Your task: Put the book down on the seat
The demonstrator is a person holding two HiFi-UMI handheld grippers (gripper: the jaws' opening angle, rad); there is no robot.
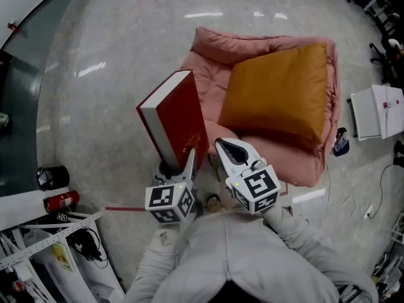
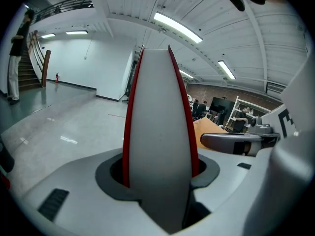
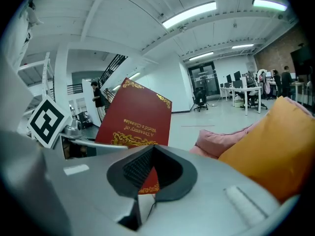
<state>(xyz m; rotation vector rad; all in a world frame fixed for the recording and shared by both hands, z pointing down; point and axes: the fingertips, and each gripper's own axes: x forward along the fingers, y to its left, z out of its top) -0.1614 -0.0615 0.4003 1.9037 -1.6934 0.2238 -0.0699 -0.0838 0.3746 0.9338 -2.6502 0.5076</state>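
Observation:
A thick red book with gilt lettering stands upright in the air just left of the seat, page edge toward me. My left gripper is shut on its lower end; in the left gripper view the white page block fills the gap between the jaws. My right gripper hovers beside it on the right, over the seat's front corner, jaws together with nothing in them. Its own view shows the red cover just ahead. The seat is a pink floor cushion with an orange pillow lying on it.
A red fire extinguisher and a black cylinder lie on the floor at left, above a white rack. White boxes and a blue bottle sit right of the seat. People stand in the distance.

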